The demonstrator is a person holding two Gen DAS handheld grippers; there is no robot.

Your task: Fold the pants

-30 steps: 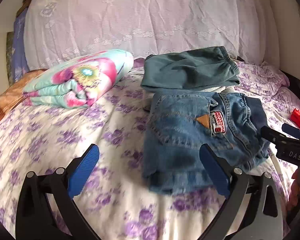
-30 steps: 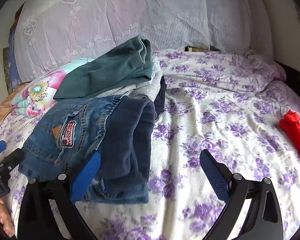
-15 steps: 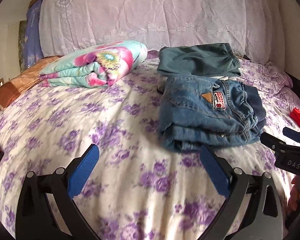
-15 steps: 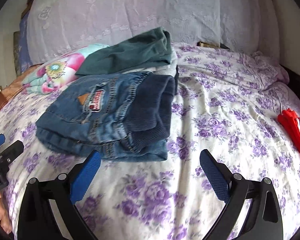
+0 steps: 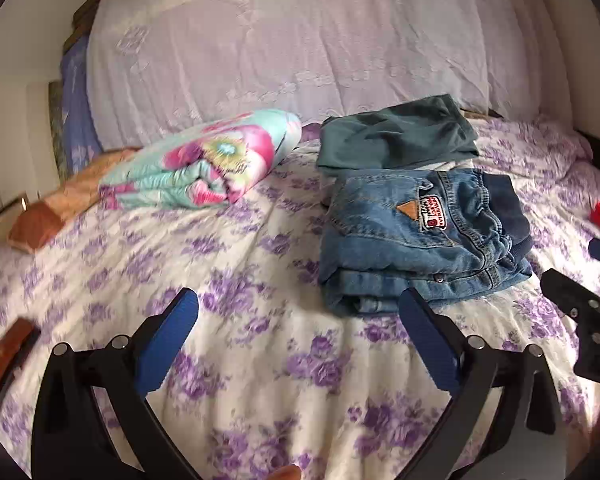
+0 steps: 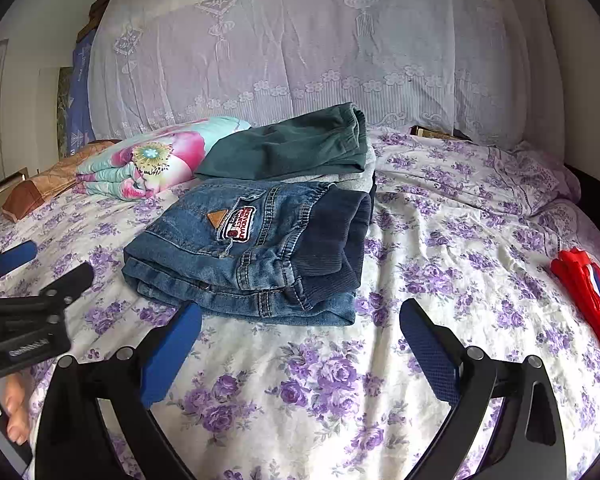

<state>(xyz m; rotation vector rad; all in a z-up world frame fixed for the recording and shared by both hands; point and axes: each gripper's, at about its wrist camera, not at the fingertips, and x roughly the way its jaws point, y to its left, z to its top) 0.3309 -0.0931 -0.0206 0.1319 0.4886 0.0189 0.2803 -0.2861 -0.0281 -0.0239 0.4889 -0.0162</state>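
Observation:
Folded blue jeans [image 5: 412,240] with a patch and dark ribbed waistband lie on the flowered bedsheet; they also show in the right wrist view [image 6: 252,252]. Behind them lie folded green pants [image 5: 392,136], seen from the right too [image 6: 292,152], on top of a grey garment [image 6: 340,178]. My left gripper [image 5: 298,332] is open and empty, held in front of the jeans, apart from them. My right gripper [image 6: 300,340] is open and empty, just in front of the jeans. Each gripper shows at the edge of the other's view.
A folded flowered blanket [image 5: 204,160] lies at the back left. A red garment [image 6: 588,292] lies at the right edge of the bed. A brown cushion [image 5: 48,216] and a small brown object [image 5: 10,356] are at the left. A lace-covered headboard [image 6: 300,48] stands behind.
Both grippers have drawn back from the folded jeans, which now lie farther off on the bed. Both stayed open and empty.

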